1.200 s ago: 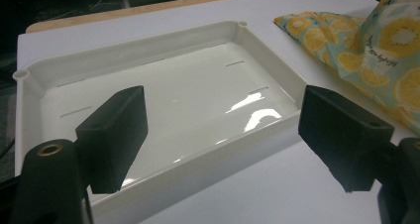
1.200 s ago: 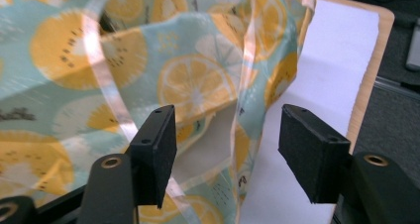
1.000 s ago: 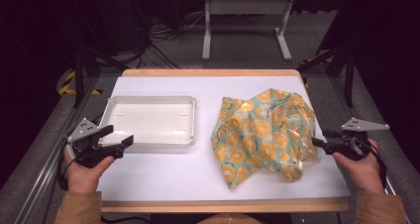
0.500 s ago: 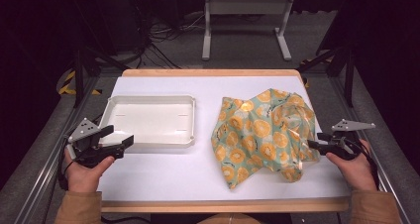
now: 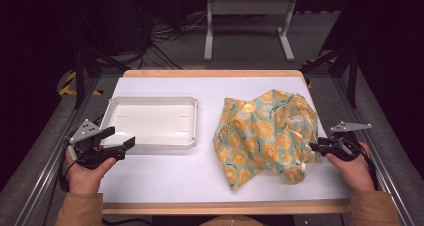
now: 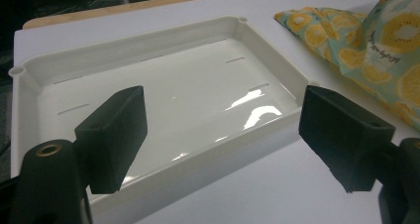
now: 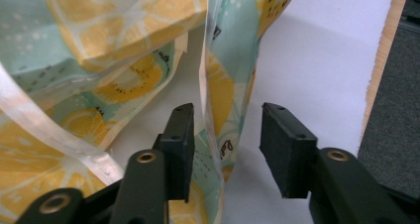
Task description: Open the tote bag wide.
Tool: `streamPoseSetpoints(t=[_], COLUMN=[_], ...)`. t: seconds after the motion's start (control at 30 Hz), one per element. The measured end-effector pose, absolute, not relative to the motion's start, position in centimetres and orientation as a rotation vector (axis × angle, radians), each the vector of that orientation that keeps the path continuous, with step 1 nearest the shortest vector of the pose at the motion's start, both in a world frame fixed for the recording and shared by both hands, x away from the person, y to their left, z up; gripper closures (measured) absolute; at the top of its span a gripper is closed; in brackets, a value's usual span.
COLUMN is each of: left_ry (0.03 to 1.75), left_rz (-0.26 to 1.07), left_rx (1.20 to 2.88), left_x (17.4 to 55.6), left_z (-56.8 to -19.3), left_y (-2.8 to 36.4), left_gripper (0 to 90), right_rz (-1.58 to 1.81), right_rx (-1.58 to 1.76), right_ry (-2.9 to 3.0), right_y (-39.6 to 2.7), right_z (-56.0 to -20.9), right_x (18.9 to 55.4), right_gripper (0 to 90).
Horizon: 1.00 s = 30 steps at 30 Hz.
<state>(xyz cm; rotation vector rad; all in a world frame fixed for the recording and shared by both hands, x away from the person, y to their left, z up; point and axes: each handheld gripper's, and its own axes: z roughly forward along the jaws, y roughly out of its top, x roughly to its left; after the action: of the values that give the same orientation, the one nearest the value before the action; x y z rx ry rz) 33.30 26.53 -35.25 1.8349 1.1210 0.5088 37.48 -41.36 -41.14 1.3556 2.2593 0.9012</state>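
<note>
A crumpled cloth (image 5: 265, 136) printed with yellow citrus slices on pale green lies on the right half of the white table. My right gripper (image 5: 315, 147) is at the cloth's right edge, low over the table. In the right gripper view a standing fold of the cloth (image 7: 124, 26) rises between the jaws of the right gripper (image 7: 226, 115), close to the left pad, with a gap to the right pad. These jaws have just been closing. An empty white tray (image 5: 150, 100) sits at the left. My left gripper (image 5: 120, 145) hovers open at the tray's near left corner.
The white table top (image 5: 165, 171) has a wooden front edge and metal rails along both sides. A grey metal stand (image 5: 247, 21) and cables sit on the dark floor beyond the table. In the left gripper view the tray rim (image 6: 148, 38) lies ahead and the cloth (image 6: 381, 40) to its right.
My right gripper has sunk and shifted left onto the cloth's edge, and its jaws stand narrower. The left gripper and the tray have not moved.
</note>
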Motion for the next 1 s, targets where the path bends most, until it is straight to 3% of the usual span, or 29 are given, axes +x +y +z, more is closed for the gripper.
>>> streamPoseSetpoints(t=[0.23,0.37,1.0], left_ry=[1.119,1.119,1.111], left_rz=[0.510,0.509,0.495], left_rx=[1.839,1.839,1.851], left_x=[33.3,33.3,33.5], left_z=[-35.3,-35.3,-35.4], left_y=[26.5,26.5,26.1], left_gripper=[19.5,19.5,19.4], right_rz=[0.890,0.884,1.030], right_rx=[1.379,1.383,1.335], right_ry=[2.285,2.269,2.139], right_y=[-41.6,-41.7,-42.3], right_z=[-41.2,-41.0,-36.4], right_x=[37.5,37.4,35.2], right_gripper=[83.7,89.8,90.0])
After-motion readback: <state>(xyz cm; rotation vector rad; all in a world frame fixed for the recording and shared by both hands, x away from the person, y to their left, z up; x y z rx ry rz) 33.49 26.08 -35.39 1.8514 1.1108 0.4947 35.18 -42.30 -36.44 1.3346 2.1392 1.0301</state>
